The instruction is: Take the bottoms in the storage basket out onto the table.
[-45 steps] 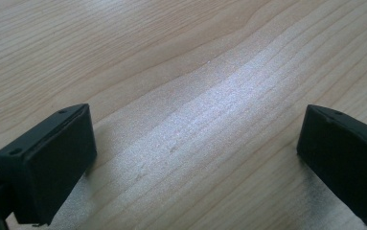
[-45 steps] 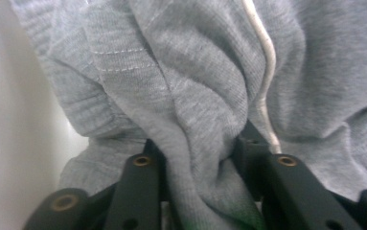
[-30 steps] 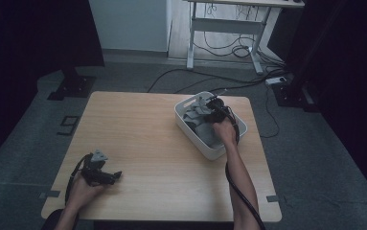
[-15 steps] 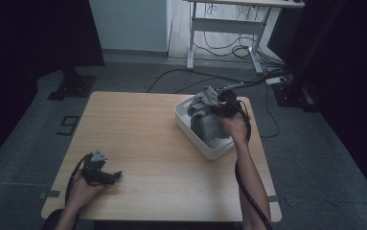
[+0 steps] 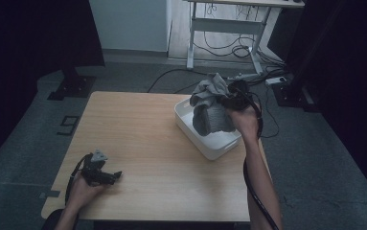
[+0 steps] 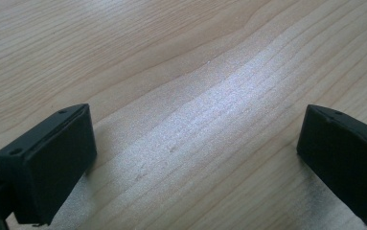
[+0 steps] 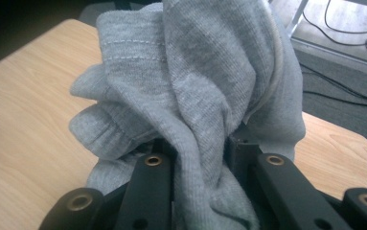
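Cloth [image 5: 210, 108] pinched in right gripper [image 5: 230, 99] above white bin [image 5: 210, 143]

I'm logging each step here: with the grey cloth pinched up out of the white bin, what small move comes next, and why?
Probably lift the right claw a bit higher: the grey cloth is clamped, but its lower part seems to hang inside the white bin. The left claw rests open over bare table.

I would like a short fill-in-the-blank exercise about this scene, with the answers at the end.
1. The right gripper is shut on a grey ____.
2. The cloth hangs over a white ____ at the table's right side.
3. The left gripper's jaws stand ____ over bare wood.

Answers: cloth; bin; open
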### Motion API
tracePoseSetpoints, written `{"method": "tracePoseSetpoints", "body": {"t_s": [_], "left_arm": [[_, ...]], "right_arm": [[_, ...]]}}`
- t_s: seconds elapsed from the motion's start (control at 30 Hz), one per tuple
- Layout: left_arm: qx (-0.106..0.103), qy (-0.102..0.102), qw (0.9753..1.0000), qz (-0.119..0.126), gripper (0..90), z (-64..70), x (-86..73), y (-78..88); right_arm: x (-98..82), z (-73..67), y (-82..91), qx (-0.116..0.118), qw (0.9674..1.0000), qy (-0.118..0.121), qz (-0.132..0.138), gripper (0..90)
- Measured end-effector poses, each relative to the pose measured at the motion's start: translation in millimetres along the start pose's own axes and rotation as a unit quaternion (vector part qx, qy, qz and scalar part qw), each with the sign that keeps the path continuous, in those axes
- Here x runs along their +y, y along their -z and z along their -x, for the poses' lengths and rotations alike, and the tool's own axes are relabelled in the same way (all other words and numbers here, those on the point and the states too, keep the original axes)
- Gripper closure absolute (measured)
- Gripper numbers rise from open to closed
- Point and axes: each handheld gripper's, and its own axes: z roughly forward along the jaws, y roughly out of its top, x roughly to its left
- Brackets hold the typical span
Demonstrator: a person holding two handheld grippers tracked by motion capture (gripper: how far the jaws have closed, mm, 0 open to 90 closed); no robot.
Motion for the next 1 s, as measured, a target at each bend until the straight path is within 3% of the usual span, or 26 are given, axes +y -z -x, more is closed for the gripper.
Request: {"method": "tracePoseSetpoints", "body": {"t_s": [0.17,0.3,0.57,1.0], "left_arm": [[0.001,0.002,1.0000,0.000,0.0,0.8,0.3,-0.3],[0.001,0.002,1.0000,0.000,0.0,1.7,0.5,-0.5],[0.001,0.002,1.0000,-0.001,0.0,1.8,0.6,-0.3],[0.002,0.003,1.0000,-0.001,0.0,2.3,0.4,-0.2]], "right_arm": [[4.4,-10.4,10.2,0.013,0.9999,0.007,0.007,75.0],[6.6,-27.1,15.2,0.038,0.9990,0.017,0.015,75.0],[8.3,-55.3,12.2,0.073,0.9966,0.033,0.021,75.0],[8.0,-110.3,-1.8,0.129,0.9888,0.071,0.024,74.9]]}}
